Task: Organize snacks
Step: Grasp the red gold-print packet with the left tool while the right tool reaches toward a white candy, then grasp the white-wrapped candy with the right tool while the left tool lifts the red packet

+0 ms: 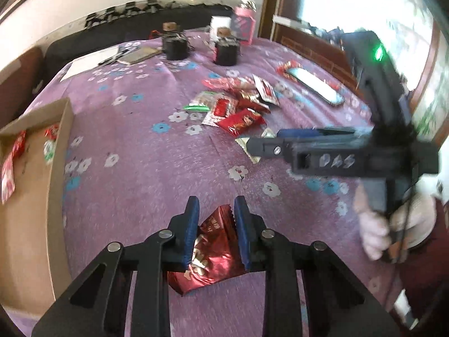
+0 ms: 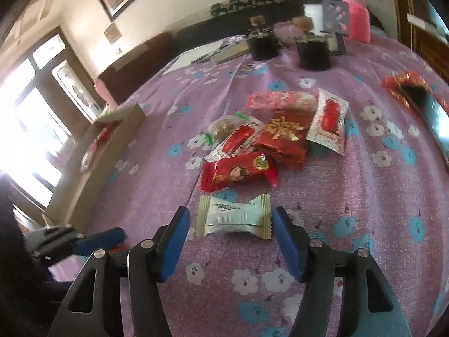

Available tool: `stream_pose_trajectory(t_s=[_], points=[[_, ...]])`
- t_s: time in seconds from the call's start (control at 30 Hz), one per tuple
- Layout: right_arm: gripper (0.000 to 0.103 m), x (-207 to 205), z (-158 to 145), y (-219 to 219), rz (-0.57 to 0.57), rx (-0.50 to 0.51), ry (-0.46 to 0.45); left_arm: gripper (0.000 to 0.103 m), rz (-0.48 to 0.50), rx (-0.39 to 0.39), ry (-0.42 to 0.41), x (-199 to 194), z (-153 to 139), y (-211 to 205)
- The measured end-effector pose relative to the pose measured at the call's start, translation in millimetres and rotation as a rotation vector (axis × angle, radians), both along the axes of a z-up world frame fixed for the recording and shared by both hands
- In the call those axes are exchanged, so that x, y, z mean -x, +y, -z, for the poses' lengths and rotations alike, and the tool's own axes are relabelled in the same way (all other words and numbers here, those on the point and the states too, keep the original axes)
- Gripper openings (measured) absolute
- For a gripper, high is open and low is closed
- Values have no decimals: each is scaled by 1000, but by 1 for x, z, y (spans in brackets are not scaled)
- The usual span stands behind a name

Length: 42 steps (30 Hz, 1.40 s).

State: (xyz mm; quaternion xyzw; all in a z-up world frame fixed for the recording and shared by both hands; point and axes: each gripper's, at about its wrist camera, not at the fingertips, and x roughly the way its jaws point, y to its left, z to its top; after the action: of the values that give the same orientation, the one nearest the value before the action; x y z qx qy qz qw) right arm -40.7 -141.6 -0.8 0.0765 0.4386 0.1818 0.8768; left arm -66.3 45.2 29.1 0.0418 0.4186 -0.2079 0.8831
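My left gripper (image 1: pixel 215 205) is shut on a red foil snack packet (image 1: pixel 212 248) and holds it above the purple flowered tablecloth (image 1: pixel 146 168). My right gripper (image 2: pixel 228 219) is open, its blue pads either side of a white and gold candy packet (image 2: pixel 234 216) lying on the cloth. It also shows in the left wrist view (image 1: pixel 261 143), reaching in from the right. A pile of red and white snack packets (image 2: pixel 269 132) lies just beyond the candy, and shows in the left wrist view (image 1: pixel 238 104). A cardboard box (image 1: pixel 33 174) at the left holds several packets.
Two black jars with cork lids (image 1: pixel 175 43) (image 1: pixel 226 50) stand at the far side, with a pink container (image 1: pixel 244 24), a notebook and papers (image 1: pixel 112 56). A phone on a red envelope (image 1: pixel 314 82) lies at the right. The box also shows in the right wrist view (image 2: pixel 112 140).
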Motion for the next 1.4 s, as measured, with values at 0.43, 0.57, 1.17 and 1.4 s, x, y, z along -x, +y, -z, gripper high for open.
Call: stream_pose_trajectory(t_s=[0.43, 0.57, 1.17, 1.4], points=[[46, 6, 2, 24, -28, 160, -53, 23, -70, 148, -22, 26, -18, 30], [32, 9, 0, 23, -13, 160, -74, 23, -84, 186, -48, 34, -29, 41], [20, 59, -32, 27, -58, 82, -114, 23, -188, 402, -51, 55, -52, 144], [59, 50, -41, 22, -4, 173, -166, 27, -36, 265, 1, 56, -33, 70]])
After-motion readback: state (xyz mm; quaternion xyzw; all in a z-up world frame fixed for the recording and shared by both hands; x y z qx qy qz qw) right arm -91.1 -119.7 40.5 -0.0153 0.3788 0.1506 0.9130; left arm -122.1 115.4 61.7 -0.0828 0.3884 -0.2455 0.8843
